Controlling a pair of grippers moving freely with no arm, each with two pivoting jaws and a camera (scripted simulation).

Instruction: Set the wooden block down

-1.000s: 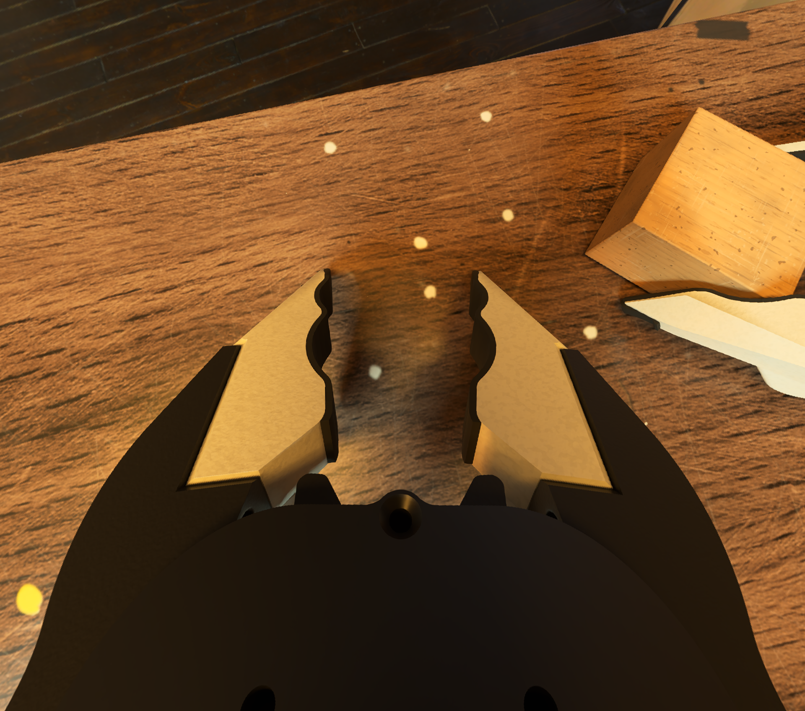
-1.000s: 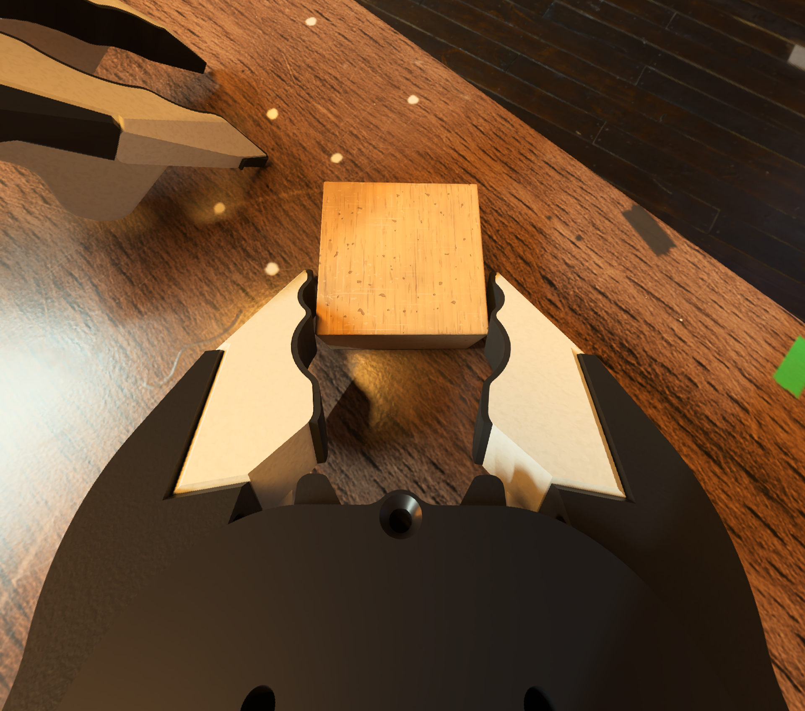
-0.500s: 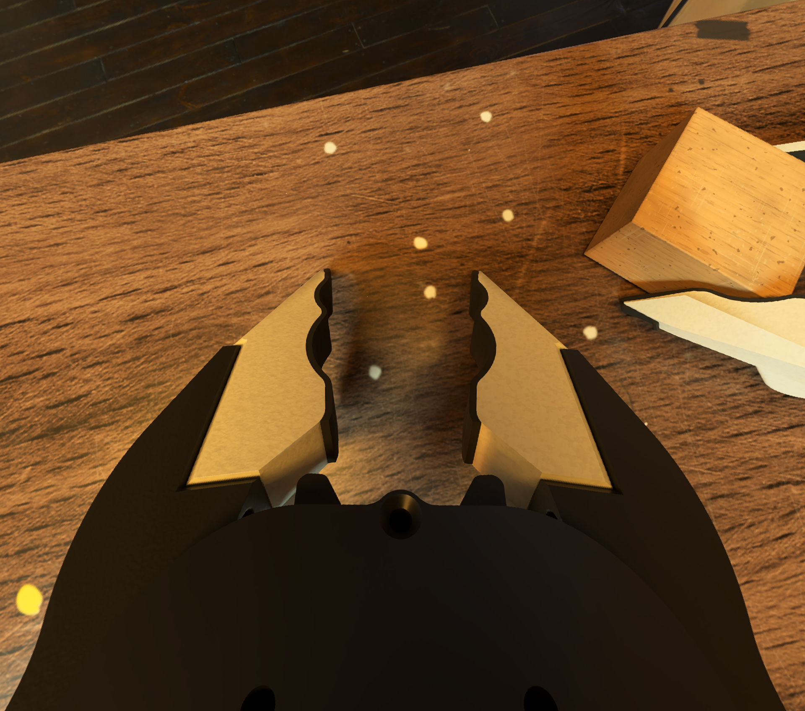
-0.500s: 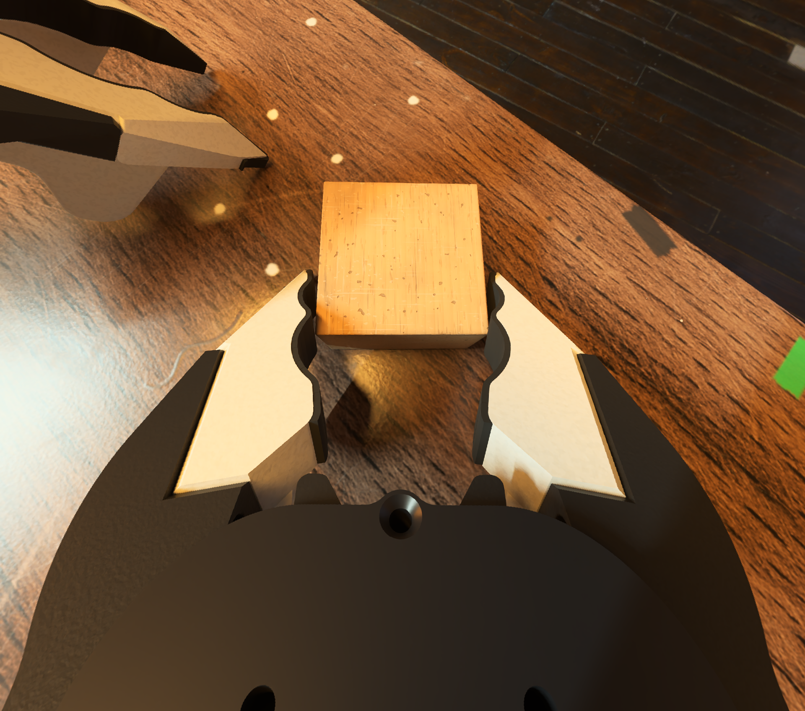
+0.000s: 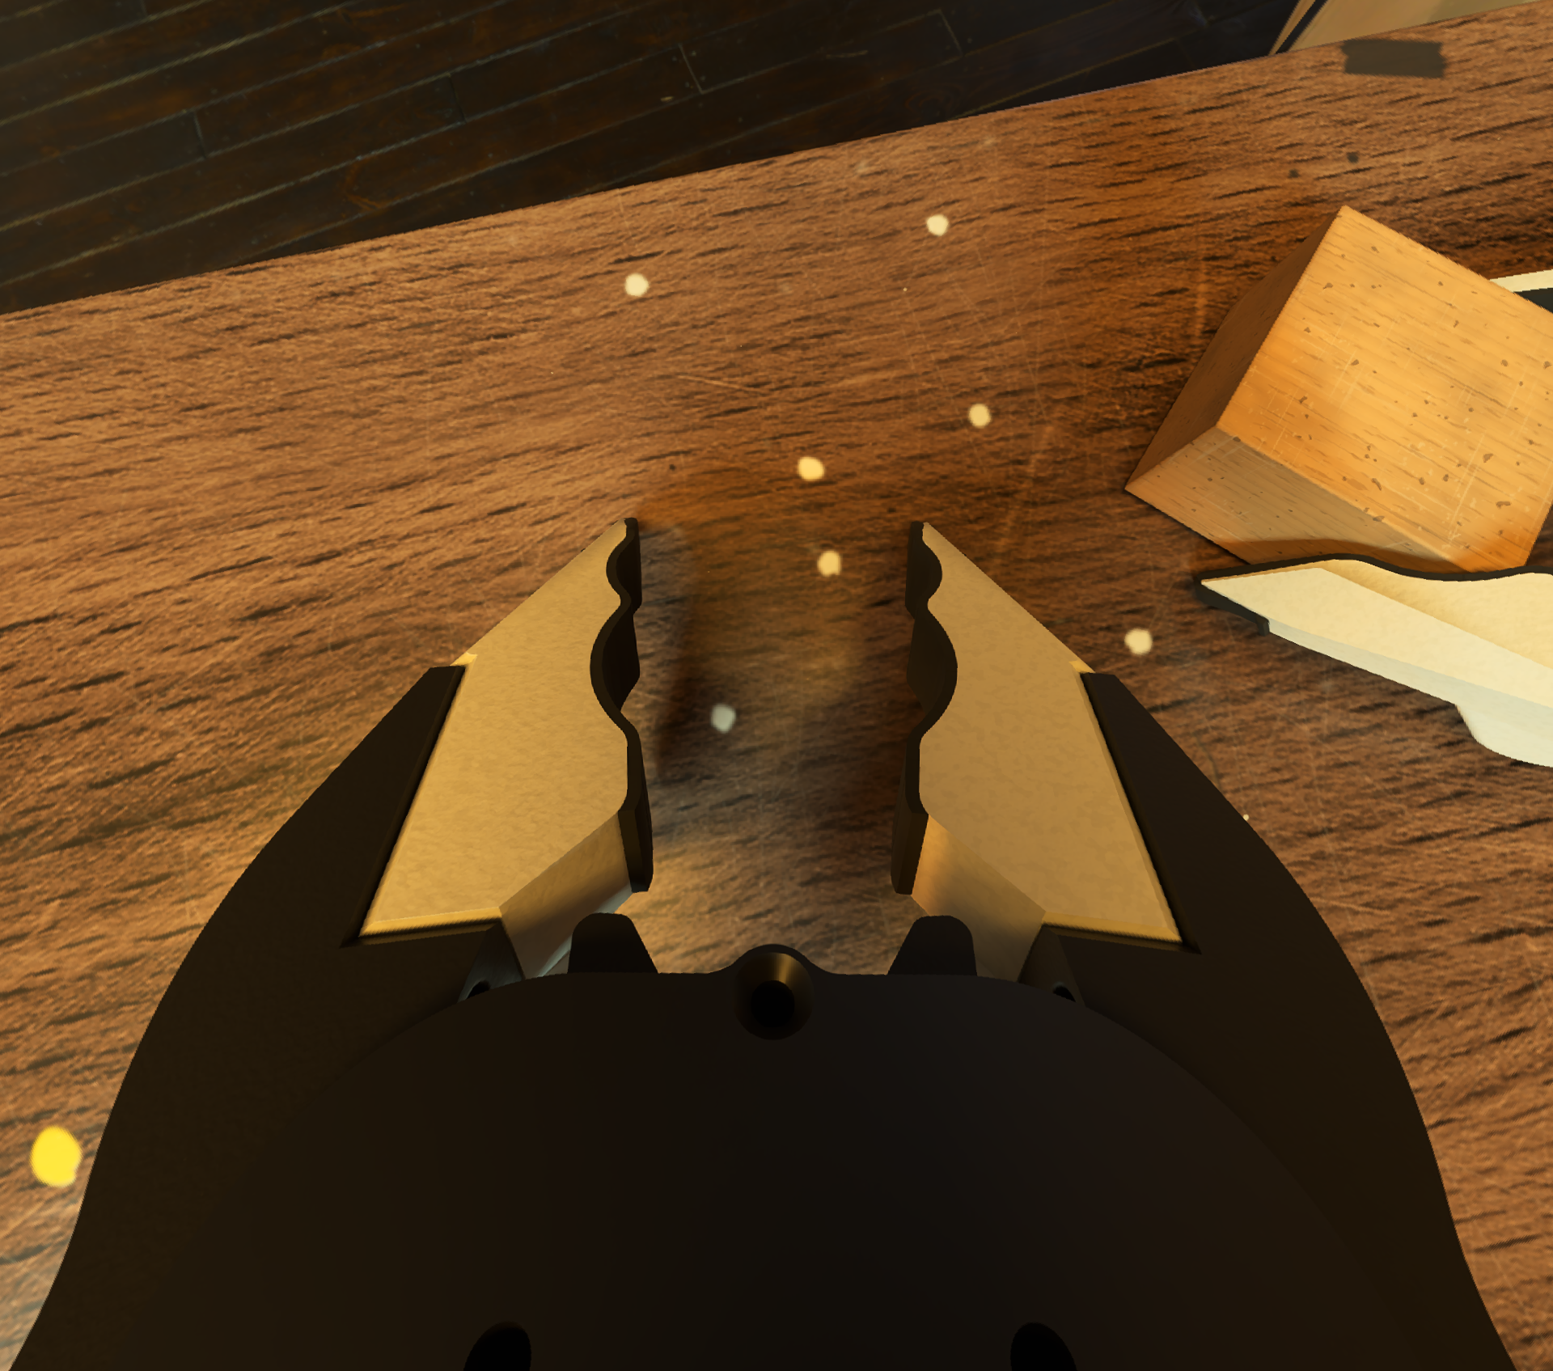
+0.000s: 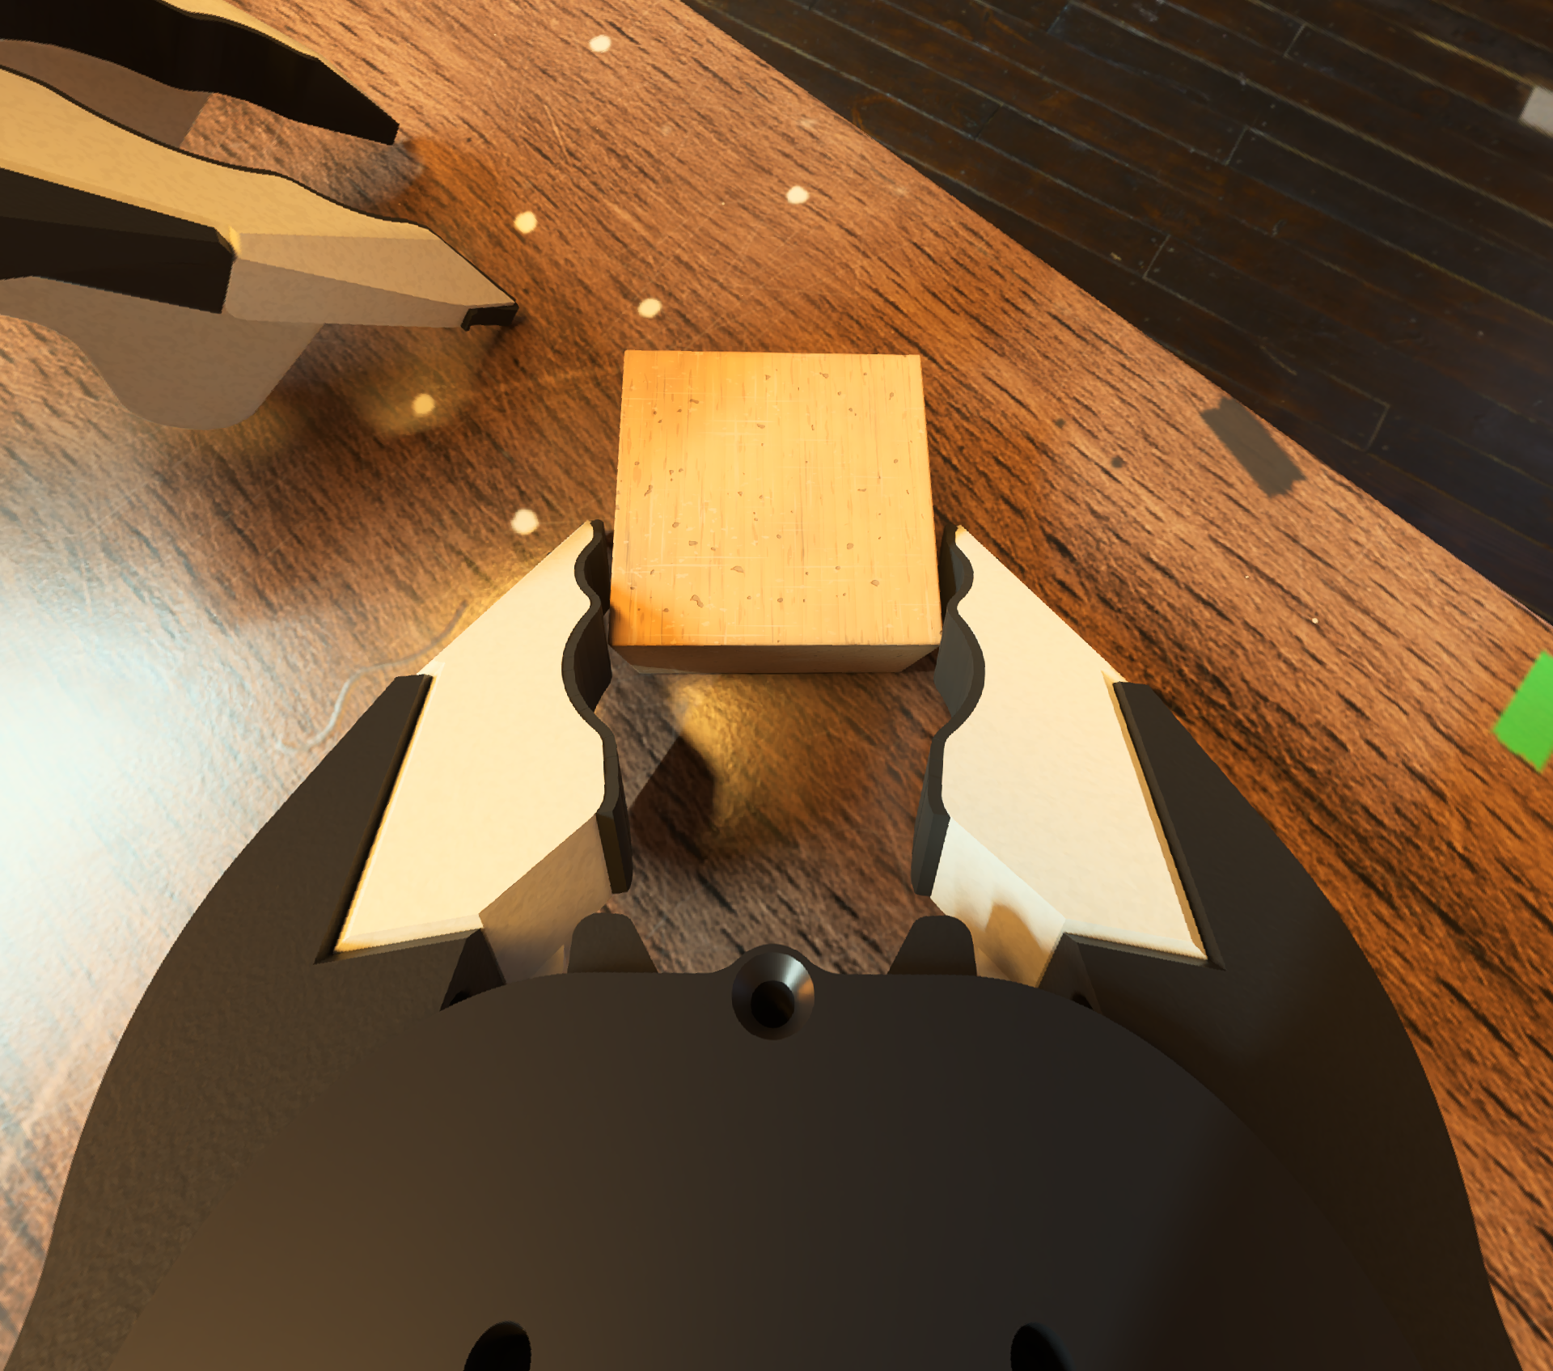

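The wooden block (image 6: 773,499) is a light, speckled cube. It sits between the fingertips of my right gripper (image 6: 773,532), which is shut on its two sides. The block is low over the brown wooden table (image 6: 1092,574); I cannot tell whether it touches the table. In the left wrist view the block (image 5: 1378,398) is at the far right, with a pale right-gripper finger (image 5: 1387,625) alongside it. My left gripper (image 5: 773,528) is open and empty, low over the table to the left of the block. It also shows in the right wrist view (image 6: 420,221).
The table edge (image 6: 1050,221) runs diagonally just beyond the block, with dark plank floor (image 6: 1176,28) past it. A green patch (image 6: 1529,713) and a dark patch (image 6: 1252,448) lie near that edge. Small pale dots (image 5: 811,469) mark the tabletop.
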